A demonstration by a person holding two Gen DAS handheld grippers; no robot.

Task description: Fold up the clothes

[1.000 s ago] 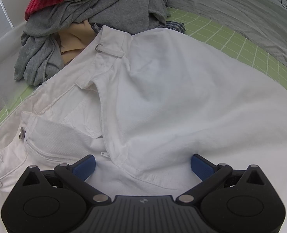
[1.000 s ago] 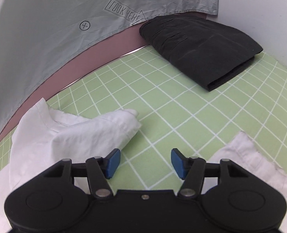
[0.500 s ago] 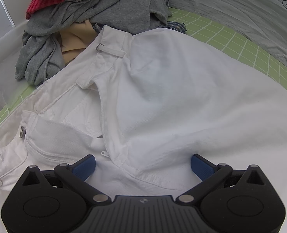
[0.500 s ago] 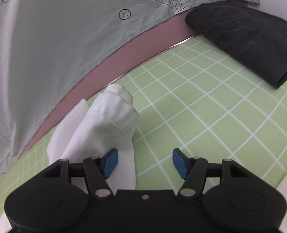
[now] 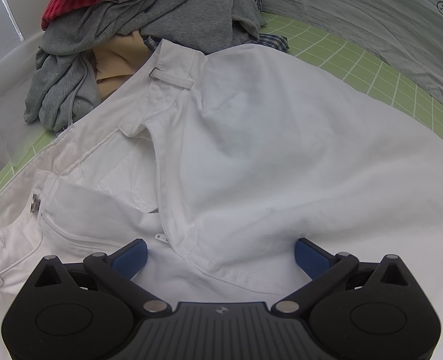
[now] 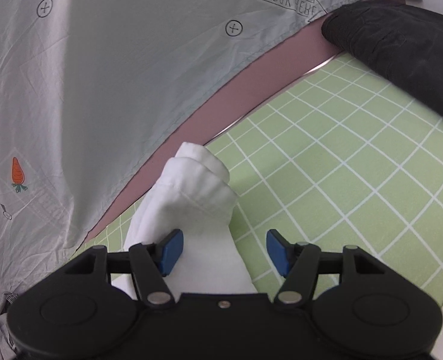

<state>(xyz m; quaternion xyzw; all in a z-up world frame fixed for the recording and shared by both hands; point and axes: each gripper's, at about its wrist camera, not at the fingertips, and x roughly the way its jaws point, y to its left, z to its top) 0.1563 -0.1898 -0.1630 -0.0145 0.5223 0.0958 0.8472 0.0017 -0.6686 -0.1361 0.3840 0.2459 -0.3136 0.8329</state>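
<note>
Left wrist view: my left gripper (image 5: 220, 253) stands wide open over the crotch of the white trousers (image 5: 251, 150), gripping nothing; the cloth lies between and under the blue pads (image 5: 130, 255), but whether they press on it I cannot tell; the waistband runs from 9 o'clock up to 12 o'clock, fly unzipped; the trousers lie spread on the green mat (image 5: 371, 69); an unfolded pile (image 5: 137, 27) of grey, red and tan clothes sits at 11 o'clock, touching the waistband.

Right wrist view: my right gripper (image 6: 224, 250) is about half open and holds nothing; a rumpled trouser leg end (image 6: 197, 192) lies at 12 o'clock, its cloth passing beside the left pad (image 6: 170, 250); the right pad is over bare mat; a folded black garment (image 6: 401, 51) rests at 2 o'clock, well apart.

Step, as I judge it: laying the trousers out before the first fold; next, I should centre the hem between the right pads, close, then draw the leg straight.

Unclear: the second leg is out of frame; a grey sheet (image 6: 116, 75) hides whatever lies behind the mat.
</note>
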